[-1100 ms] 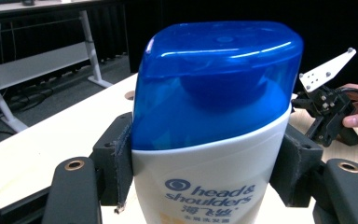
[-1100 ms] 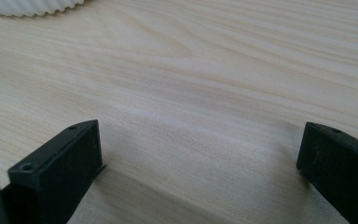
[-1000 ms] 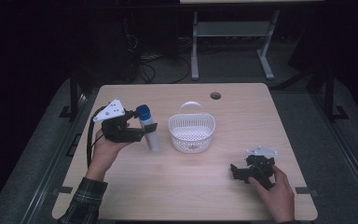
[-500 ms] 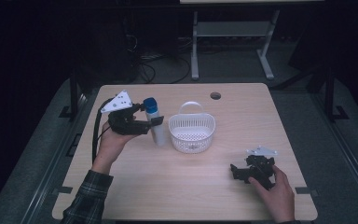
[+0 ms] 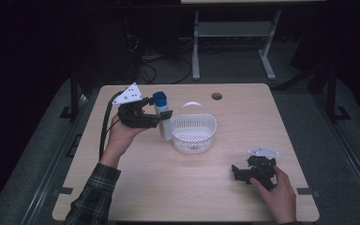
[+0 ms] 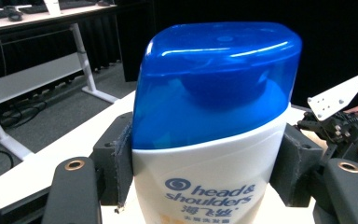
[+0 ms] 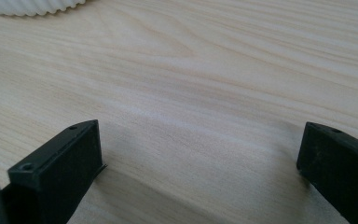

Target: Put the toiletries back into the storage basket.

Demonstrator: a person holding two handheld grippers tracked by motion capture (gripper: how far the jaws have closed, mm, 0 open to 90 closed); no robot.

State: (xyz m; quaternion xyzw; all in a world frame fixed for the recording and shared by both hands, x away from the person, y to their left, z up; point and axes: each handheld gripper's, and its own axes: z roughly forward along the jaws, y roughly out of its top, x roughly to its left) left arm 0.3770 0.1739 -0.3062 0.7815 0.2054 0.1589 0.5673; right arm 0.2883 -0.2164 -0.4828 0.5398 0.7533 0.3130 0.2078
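Left gripper [image 5: 161, 118] clamps upright shampoo bottle [image 5: 162, 117] below blue cap, at basket's [image 5: 194, 133] 9 o'clock. Right gripper [image 7: 200, 158] wide apart, nothing held, low over table [image 7: 205, 74].

One shampoo bottle [image 5: 162, 116], one basket [image 5: 194, 131]

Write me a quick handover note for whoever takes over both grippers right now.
Left gripper: shut on the shampoo bottle, blue cap up, held upright beside the left side of the white basket.
Right gripper: open, holding nothing, resting on the table near its front right.
Done: bottle gripped and brought next to the basket.
Left: the bottle is not yet in the basket; probably lift it over the rim, set it inside, release.
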